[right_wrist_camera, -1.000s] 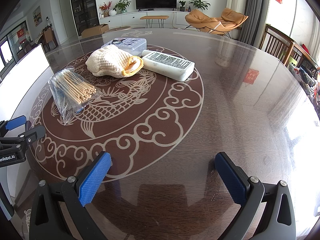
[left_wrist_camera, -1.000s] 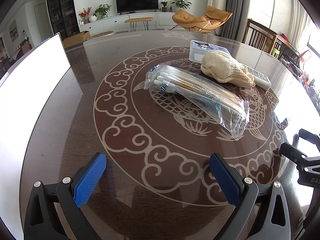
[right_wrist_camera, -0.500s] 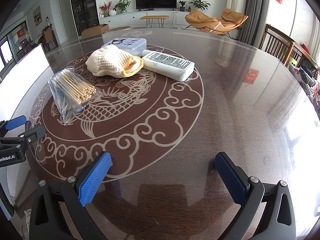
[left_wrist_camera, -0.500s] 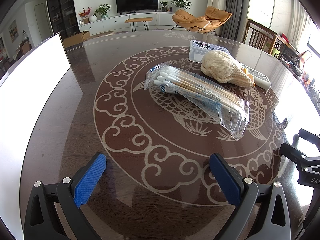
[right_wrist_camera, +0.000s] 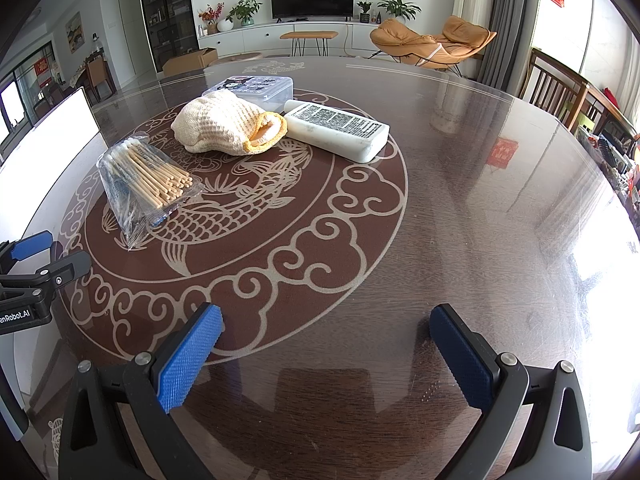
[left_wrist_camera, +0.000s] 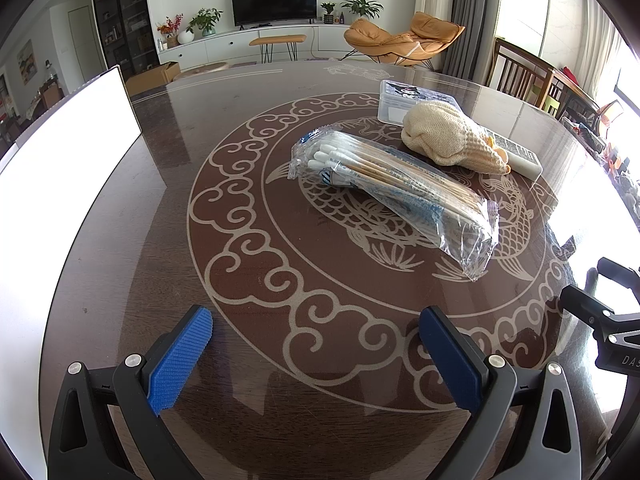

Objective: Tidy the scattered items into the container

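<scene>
Claws come first: we see the left claw (left_wrist_camera: 316, 354) spread wide with nothing between its blue pads (left_wrist_camera: 180, 360), low over the dark patterned tabletop (left_wrist_camera: 120, 280), and the right claw (right_wrist_camera: 326, 354) just as wide apart and equally empty. Ahead of the left claw and a little to its right lies the bag of cotton swabs (left_wrist_camera: 394, 196), flat on the tabletop, well apart from the fingertips. Beyond it we find the knitted cream pouch (left_wrist_camera: 448, 140), with the clear plastic box (left_wrist_camera: 404, 98) just behind it and the white printed bottle (left_wrist_camera: 520, 156) lying on its side beyond the pouch's right end. From the right claw these same things sit ahead and to the left: the swab bag (right_wrist_camera: 146, 186) nearest, then the pouch (right_wrist_camera: 224, 128), the bottle (right_wrist_camera: 340, 130) touching or just beside it, and the box (right_wrist_camera: 256, 86) farthest. We see the left claw's black frame (right_wrist_camera: 36, 280) at the right claw's left edge.
</scene>
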`<state>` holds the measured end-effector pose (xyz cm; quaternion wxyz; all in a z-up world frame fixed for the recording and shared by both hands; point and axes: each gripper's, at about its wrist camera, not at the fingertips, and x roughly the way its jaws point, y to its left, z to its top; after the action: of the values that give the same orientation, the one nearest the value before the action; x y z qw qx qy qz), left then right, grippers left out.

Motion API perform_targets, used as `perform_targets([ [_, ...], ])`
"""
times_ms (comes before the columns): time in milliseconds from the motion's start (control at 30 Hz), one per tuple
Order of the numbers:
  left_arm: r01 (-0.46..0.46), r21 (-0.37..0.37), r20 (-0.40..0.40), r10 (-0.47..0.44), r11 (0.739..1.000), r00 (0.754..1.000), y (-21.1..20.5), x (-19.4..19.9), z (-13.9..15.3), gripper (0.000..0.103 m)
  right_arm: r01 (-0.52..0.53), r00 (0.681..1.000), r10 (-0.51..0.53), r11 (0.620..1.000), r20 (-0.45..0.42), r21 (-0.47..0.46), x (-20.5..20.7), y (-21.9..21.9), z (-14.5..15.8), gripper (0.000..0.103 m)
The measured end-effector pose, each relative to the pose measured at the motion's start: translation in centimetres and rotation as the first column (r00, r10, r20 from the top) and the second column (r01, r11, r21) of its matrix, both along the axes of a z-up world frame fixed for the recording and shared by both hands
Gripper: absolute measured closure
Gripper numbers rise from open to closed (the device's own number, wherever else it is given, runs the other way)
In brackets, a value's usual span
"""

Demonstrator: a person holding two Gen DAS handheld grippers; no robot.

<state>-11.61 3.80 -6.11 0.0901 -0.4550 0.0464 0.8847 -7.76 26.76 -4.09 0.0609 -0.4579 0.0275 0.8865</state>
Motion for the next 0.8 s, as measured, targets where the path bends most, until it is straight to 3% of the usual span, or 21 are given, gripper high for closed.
perform_targets([
  [800, 0.0, 0.0, 0.0, 0.0, 1.0, 1.0, 0.08, -0.07, -0.12, 0.0, 0.0, 1.0, 0.0, 1.0, 0.0, 0.0, 0.0, 0.01, 0.0, 0.0],
])
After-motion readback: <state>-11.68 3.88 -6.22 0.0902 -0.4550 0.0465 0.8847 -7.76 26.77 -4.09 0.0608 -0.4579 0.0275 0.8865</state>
